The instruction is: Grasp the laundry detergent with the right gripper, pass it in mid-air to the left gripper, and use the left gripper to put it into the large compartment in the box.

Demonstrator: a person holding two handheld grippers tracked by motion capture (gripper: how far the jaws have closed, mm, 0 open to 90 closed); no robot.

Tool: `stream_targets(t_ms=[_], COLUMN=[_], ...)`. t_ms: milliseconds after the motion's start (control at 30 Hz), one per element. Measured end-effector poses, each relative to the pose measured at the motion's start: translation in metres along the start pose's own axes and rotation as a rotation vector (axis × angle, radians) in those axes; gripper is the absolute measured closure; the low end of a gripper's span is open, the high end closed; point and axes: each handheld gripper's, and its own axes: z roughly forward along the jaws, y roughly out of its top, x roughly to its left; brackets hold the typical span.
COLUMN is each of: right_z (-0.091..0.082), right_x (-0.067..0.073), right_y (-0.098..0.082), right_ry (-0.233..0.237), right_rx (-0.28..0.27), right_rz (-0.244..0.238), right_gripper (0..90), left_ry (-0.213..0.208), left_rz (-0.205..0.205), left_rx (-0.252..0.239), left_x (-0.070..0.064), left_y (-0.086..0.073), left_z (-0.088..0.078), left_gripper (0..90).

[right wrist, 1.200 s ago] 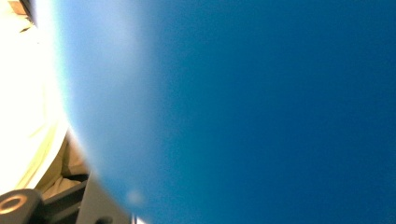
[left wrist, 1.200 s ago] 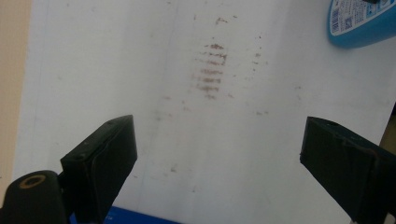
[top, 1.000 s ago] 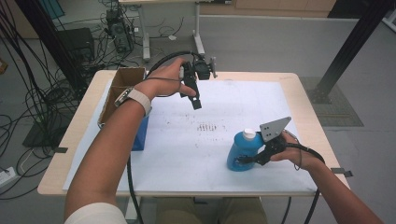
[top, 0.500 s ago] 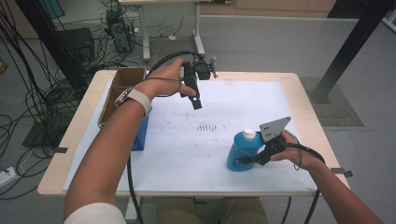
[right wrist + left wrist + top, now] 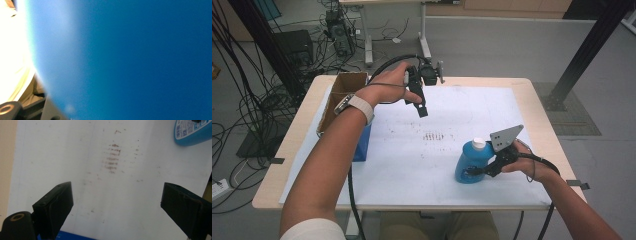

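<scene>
We hold the blue bottle (image 5: 472, 162) upright on the tabletop (image 5: 532, 90), right gripper (image 5: 484, 170) clamped on its side. Our left gripper (image 5: 421, 107) hovers, jaws wide, empty; better it grips the white cap (image 5: 479, 143) squarely.

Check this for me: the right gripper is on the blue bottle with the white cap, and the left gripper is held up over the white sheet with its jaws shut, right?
Not quite. The left gripper has its jaws wide open, with the stained white sheet visible between them in the left gripper view. The rest holds: in the high view the right gripper is on the blue bottle with the white cap.
</scene>
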Motion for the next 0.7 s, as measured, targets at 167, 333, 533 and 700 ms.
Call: stream_targets(t_ms=[167, 333, 533, 700], right_z=[0.0, 0.0, 0.0, 0.0001], right_x=[-0.0002, -0.0004, -0.0005, -0.0006], right_y=[-0.0001, -0.0001, -0.0002, -0.0001], right_ry=[0.001, 0.002, 0.002, 0.002], right_rx=[-0.001, -0.001, -0.002, -0.001], right_rz=[-0.001, -0.001, 0.0, 0.001], right_gripper=[43.0, 43.0, 43.0, 42.9], left_ry=[0.0, 0.002, 0.001, 0.001], left_rz=[0.0, -0.001, -0.002, -0.002], left_rx=[-0.001, 0.0, -0.001, 0.0], left_x=[0.0, -0.0001, -0.0004, -0.0007], left_y=[0.0001, -0.0002, -0.0002, -0.0002], left_z=[-0.0002, -0.0004, -0.0007, -0.0005], left_gripper=[11.3, 11.3, 11.3, 11.2])
